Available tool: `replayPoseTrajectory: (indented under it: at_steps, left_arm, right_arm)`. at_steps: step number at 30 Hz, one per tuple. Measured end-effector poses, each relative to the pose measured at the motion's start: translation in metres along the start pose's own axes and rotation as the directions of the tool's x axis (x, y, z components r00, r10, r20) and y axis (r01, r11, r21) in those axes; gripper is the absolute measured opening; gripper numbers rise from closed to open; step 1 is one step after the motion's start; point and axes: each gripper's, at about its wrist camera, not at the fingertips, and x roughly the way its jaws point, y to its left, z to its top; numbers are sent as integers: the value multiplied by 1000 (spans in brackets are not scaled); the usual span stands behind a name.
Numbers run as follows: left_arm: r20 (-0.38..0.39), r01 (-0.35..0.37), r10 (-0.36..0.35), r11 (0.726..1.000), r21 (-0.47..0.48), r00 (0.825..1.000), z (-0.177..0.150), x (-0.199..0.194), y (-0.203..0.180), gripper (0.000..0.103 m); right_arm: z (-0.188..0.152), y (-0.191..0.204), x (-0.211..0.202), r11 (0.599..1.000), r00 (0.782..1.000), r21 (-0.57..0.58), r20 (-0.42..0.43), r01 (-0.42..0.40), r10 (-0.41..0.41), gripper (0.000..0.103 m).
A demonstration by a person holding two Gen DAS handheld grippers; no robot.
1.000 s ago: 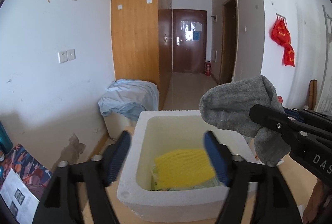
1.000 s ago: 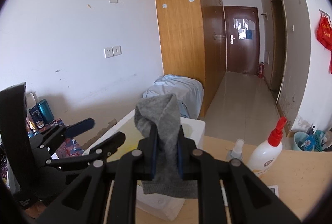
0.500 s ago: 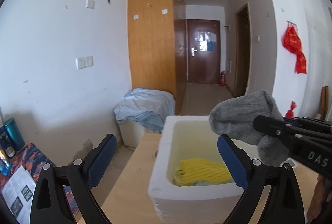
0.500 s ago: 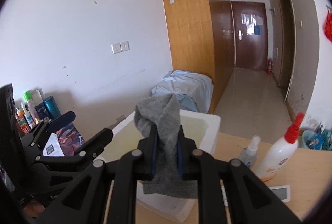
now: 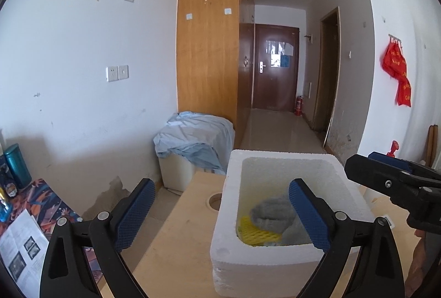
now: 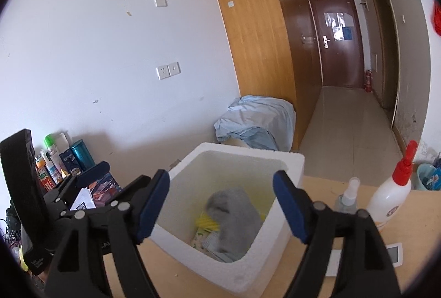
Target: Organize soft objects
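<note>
1. Wooden bench [image 6: 413, 218] carries my white foam box [image 6: 248, 270] at its left edge.
2. Grey sock [image 6: 234, 212] lies inside the box on a yellow mesh sleeve [image 5: 255, 231].
3. My right gripper [image 6: 222, 204] and left gripper [image 5: 219, 211] both gape wide, holding nothing.

Right gripper [image 6: 220, 204] jaws parted; grey sock [image 6: 234, 218] dropped into foam box [image 6: 237, 273].

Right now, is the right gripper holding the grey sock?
No, the right gripper is open and empty, and the grey sock lies inside the white foam box on the yellow item.
</note>
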Motion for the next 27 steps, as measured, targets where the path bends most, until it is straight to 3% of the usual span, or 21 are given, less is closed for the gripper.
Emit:
replayPoseTrajectory:
  at_steps: [10, 27]
  left_arm:
    - [17, 9, -9, 1000, -1, 1000, 1, -9, 0, 98]
    - [69, 18, -18, 1000, 12, 997, 8, -65, -9, 98]
  right_arm:
    - [3, 9, -7, 1000, 1000, -13, 24, 8, -7, 82]
    - [6, 28, -58, 996, 995, -72, 89, 56, -49, 85]
